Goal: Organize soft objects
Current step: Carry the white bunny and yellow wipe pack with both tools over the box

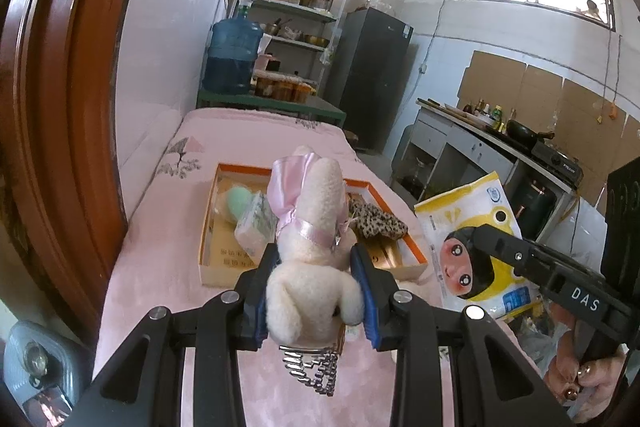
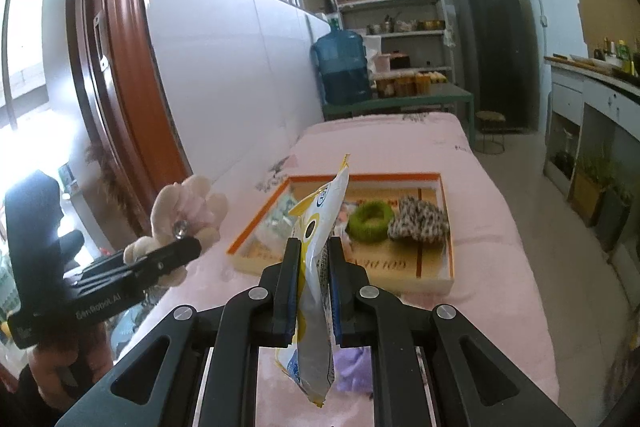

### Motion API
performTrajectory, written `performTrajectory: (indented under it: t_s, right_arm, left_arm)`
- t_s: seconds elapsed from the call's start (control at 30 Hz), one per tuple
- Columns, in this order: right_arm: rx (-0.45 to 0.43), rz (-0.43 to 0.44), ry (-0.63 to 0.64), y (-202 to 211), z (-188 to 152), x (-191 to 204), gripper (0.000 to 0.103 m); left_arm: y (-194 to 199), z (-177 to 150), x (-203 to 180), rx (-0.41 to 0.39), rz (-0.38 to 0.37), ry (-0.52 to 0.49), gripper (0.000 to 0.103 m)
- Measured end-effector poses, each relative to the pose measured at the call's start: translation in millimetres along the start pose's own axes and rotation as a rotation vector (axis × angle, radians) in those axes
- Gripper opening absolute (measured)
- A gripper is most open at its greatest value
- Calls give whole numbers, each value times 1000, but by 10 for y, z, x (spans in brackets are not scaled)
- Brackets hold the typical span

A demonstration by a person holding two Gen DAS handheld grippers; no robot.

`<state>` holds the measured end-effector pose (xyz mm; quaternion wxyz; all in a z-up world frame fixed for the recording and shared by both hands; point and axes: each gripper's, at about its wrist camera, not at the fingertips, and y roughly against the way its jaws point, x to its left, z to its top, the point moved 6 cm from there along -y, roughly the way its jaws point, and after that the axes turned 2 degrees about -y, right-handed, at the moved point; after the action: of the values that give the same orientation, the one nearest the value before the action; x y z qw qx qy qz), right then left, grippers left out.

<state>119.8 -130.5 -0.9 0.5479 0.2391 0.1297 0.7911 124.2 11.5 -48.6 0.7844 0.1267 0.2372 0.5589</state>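
**Plush and packet held above the table, box part filled**

A table (image 2: 400,147) covered in pink cloth is seen running away from both cameras, its left edge along the wall. An orange-rimmed box (image 2: 436,267) is set on the cloth around the middle of the table, nearer its right edge.

The left gripper (image 1: 316,263) is closed on a cream plush (image 1: 312,247) with a pink ribbon; the toy's body is squeezed between the blue-padded fingers (image 1: 362,271), its head raised above the near rim of the box. In the right wrist view the same plush (image 2: 188,211) is seen held up beyond the table's left edge.

The right gripper (image 2: 314,267) is clamped on a yellow-and-white packet (image 2: 316,259), which is held upright and edge-on between the fingers, above the near end of the table. In the left wrist view the packet (image 1: 472,247) is shown face-on, a cartoon face printed on it, off the table's right edge.

Inside the box, a leopard scrunchie (image 2: 418,221) is laid at the right side, a green ring (image 2: 370,221) just beside it, and a wrapped tissue pack (image 1: 256,223) at the left side. A lilac cloth (image 2: 354,367) is seen on the table under the right gripper.
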Motion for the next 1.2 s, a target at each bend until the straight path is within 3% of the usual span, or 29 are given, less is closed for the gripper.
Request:
performTrajectory:
  t_s: [0.6,1.03,1.2]
  right_arm:
    - [-33,14,11,-277,363,21,13]
    - [-36,3,-11,-668,615,-174,13]
    - [-38,16,-70,-874,746,-349,13]
  left_arm:
    - [-142,364,-3,-53,-12,-4,36]
    - [-561,583,140,-20,8,-4,36]
    - [-801,719,207,-13,-22,57,36]
